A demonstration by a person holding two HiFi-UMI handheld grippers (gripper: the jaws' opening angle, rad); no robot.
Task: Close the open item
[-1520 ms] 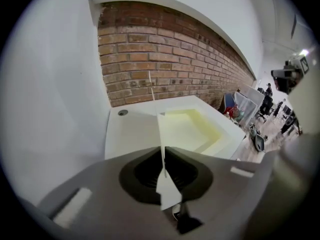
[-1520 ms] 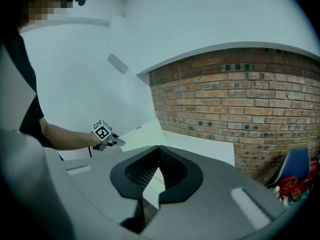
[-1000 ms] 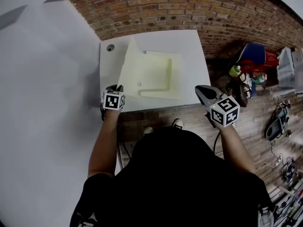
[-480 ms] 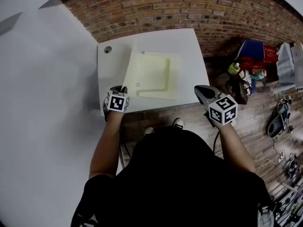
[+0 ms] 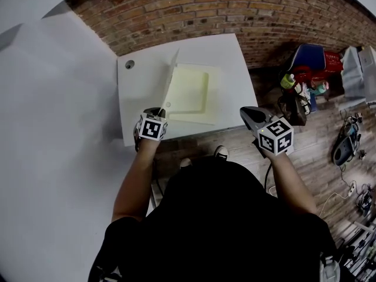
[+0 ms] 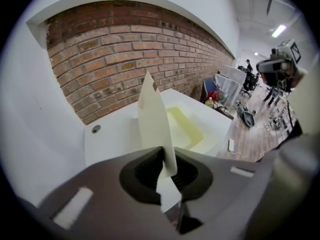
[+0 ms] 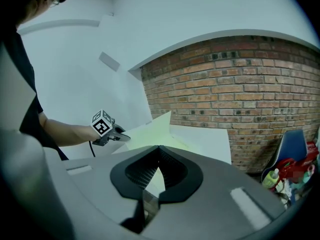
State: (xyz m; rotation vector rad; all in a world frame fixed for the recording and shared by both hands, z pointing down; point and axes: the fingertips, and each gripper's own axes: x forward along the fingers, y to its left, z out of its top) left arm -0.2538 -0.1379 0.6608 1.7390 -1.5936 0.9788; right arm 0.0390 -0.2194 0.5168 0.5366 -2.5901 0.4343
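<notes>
lid [image 6: 152,119]: upright, long axis toward brick wall [image 6: 130,54] | left gripper [image 6: 165,164]: jaws pinching lid

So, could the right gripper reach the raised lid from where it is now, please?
Probably yes. The right gripper hangs shut and empty off the table's near edge. Only the shallow box base lies between it and the lid, which the left gripper pinches nearly upright.
</notes>
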